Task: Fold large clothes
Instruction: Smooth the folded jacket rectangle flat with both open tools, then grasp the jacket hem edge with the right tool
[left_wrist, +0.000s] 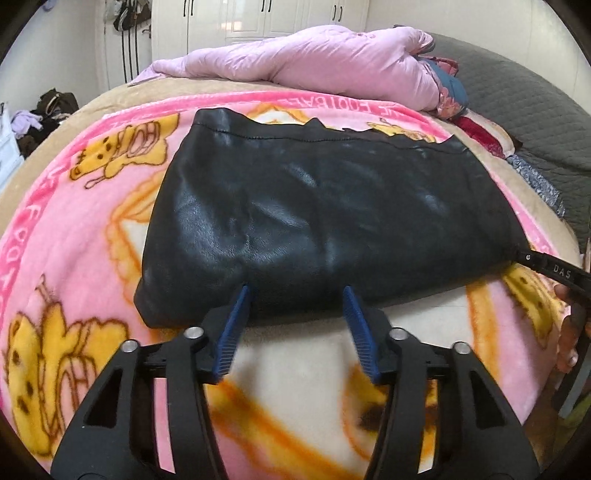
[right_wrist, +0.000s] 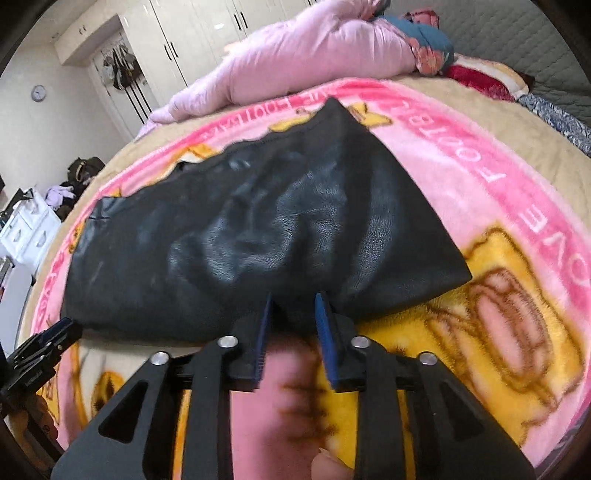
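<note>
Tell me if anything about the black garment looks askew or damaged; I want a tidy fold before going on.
No damage shows. The black leather garment lies folded on the pink blanket, but its far hemmed edge is uneven, the layers stepping instead of lining up. The surface is rumpled near the middle.

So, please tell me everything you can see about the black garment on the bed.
The black garment looks like shiny, leather-like material, creased, with a stitched hem along its far edge. It lies flat, apparently folded, on the pink cartoon blanket. Both grippers, left and right, have their blue fingers at its near edge, jaws apart; a grip is not clear.
</note>
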